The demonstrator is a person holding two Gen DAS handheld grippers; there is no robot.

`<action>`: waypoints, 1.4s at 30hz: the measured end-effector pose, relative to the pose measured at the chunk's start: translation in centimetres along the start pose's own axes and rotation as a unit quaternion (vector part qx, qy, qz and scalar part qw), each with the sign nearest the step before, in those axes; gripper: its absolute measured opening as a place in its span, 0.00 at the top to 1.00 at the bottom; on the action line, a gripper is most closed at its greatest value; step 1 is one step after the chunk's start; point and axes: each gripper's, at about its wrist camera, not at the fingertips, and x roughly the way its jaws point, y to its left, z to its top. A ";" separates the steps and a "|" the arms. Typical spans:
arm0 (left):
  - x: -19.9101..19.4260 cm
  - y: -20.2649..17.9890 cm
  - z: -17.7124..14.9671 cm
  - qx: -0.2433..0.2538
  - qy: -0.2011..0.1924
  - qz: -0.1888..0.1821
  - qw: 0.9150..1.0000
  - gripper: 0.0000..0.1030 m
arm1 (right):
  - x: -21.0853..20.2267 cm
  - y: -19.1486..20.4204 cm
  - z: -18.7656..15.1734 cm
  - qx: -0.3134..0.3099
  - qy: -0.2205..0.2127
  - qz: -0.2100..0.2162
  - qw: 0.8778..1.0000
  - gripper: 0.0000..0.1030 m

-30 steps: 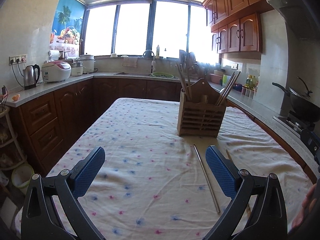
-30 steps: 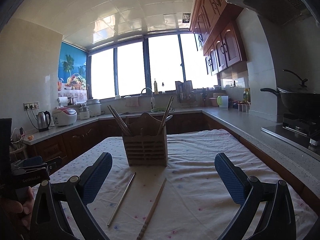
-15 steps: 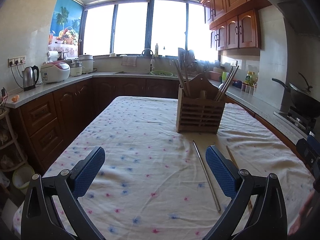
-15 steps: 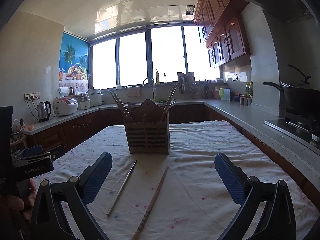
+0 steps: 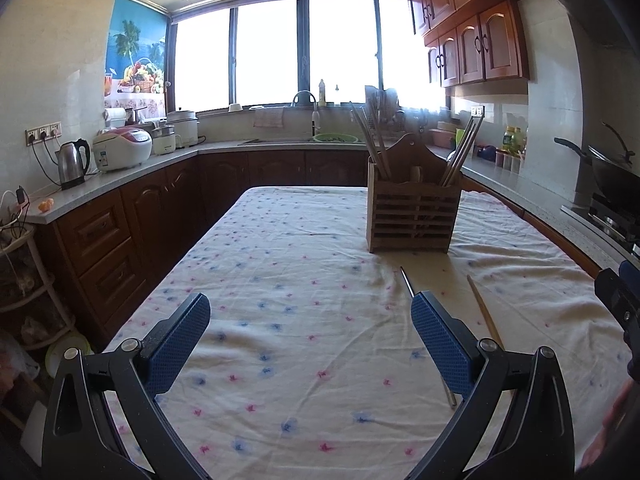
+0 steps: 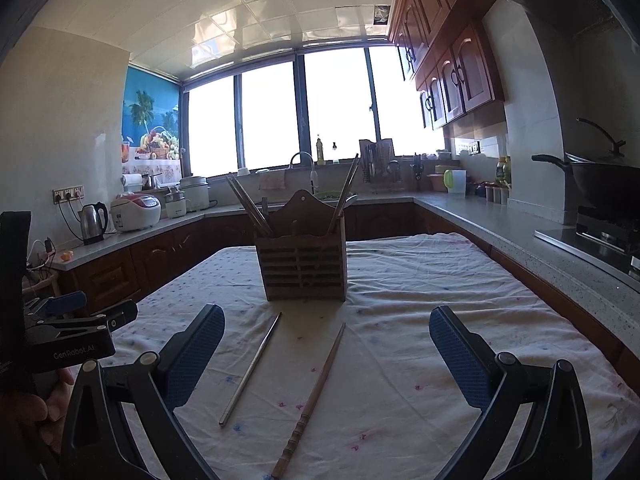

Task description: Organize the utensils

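Observation:
A wooden slatted utensil holder (image 5: 414, 216) stands upright on the cloth-covered table (image 5: 280, 280), with chopsticks leaning out of both sides; it also shows in the right wrist view (image 6: 306, 264). A metal chopstick (image 6: 251, 368) and a wooden chopstick (image 6: 311, 398) lie on the cloth in front of it; in the left wrist view the metal chopstick (image 5: 407, 280) is partly hidden by the right finger and the wooden chopstick (image 5: 482, 308) lies beside it. My left gripper (image 5: 310, 334) is open and empty. My right gripper (image 6: 326, 354) is open and empty above both chopsticks.
Kitchen counters ring the table: a kettle (image 5: 72, 164) and rice cooker (image 5: 122, 154) at left, a sink (image 5: 304, 140) at the back, a wok (image 6: 604, 184) on the stove at right. The left gripper's body (image 6: 68, 340) shows at the right wrist view's left edge.
Both grippers have tilted or shifted slightly; the holder and chopsticks appear a little lower and closer in the views. Nothing was gripped and the chopsticks have not moved on the cloth.

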 end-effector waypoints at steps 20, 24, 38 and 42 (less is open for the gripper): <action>-0.3 -1.3 -0.5 0.024 -0.003 -0.001 1.000 0.00 | 0.2 0.0 -0.8 0.005 0.000 0.003 1.000 0.00; -0.6 -1.6 -0.6 0.030 -0.007 -0.003 1.000 0.00 | 0.2 0.0 -0.8 0.005 0.003 0.003 1.000 0.00; -0.8 -1.8 -0.7 0.035 -0.007 -0.004 0.999 0.00 | 0.3 -0.2 -0.8 0.002 0.001 -0.002 1.000 0.00; -0.8 -1.8 -0.7 0.035 -0.007 -0.004 0.999 0.00 | 0.2 -0.2 -0.8 0.001 0.001 -0.001 1.000 0.00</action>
